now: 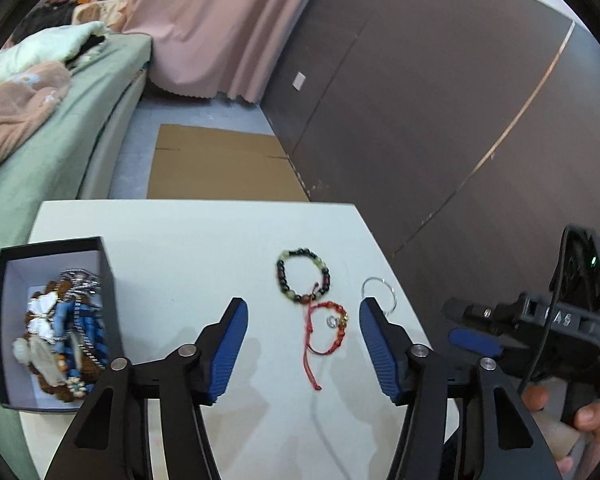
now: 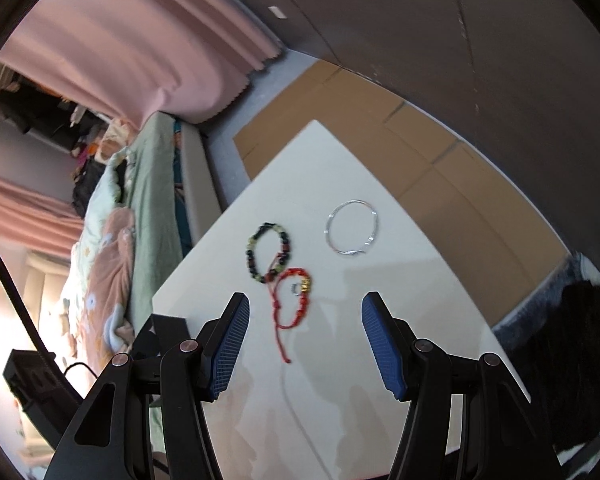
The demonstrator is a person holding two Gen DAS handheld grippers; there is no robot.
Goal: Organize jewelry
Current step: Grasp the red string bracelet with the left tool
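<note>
On the white table [image 1: 204, 248] lie a dark and green beaded bracelet [image 1: 303, 280], a red cord bracelet [image 1: 328, 330] with a small silver ring [image 1: 331, 321] inside it, and a thin silver bangle [image 1: 380, 294]. A black box [image 1: 52, 320] at the left holds several jewelry pieces. My left gripper [image 1: 303, 312] is open above the red bracelet. My right gripper [image 2: 305, 308] is open just short of the red bracelet [image 2: 296, 300]. The beaded bracelet [image 2: 269, 252] and the bangle [image 2: 352, 226] lie beyond it. The right gripper also shows in the left wrist view [image 1: 476, 340].
A bed with a green sheet [image 1: 52, 128] runs along the table's left side. Flat cardboard [image 1: 224, 168] lies on the floor past the table's far edge. A dark wardrobe wall [image 1: 440, 100] stands at the right. Pink curtains [image 1: 220, 20] hang behind.
</note>
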